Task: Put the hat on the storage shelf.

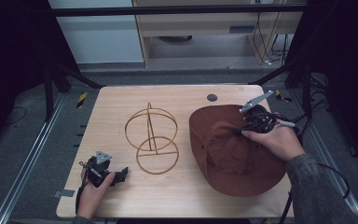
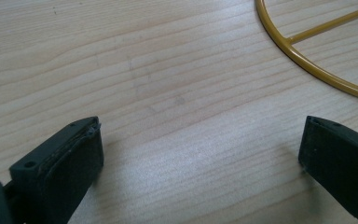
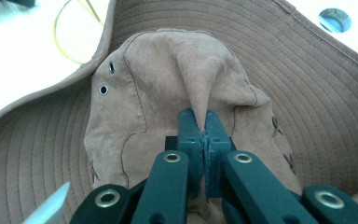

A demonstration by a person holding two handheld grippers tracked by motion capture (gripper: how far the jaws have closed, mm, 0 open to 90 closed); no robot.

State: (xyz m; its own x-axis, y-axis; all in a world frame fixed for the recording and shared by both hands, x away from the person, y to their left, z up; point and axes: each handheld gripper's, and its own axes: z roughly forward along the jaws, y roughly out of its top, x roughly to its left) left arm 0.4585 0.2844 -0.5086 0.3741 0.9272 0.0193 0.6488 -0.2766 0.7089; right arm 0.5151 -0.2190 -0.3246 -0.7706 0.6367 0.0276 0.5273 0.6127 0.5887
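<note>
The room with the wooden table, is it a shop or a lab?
Probably a lab or workshop: a wooden table on a dark metal frame, loose cables on the floor behind, and hand-held grippers working a brown hat.

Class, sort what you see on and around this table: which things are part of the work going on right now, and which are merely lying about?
In use:
- brown hat, crown fabric pinched
- right hand-held gripper, shut on the hat's crown
- gold wire stand, probably, beside the hat
- left hand-held gripper, open, resting on the table

Lying about:
- dark round disc near the far edge
- cables on the floor behind
</note>
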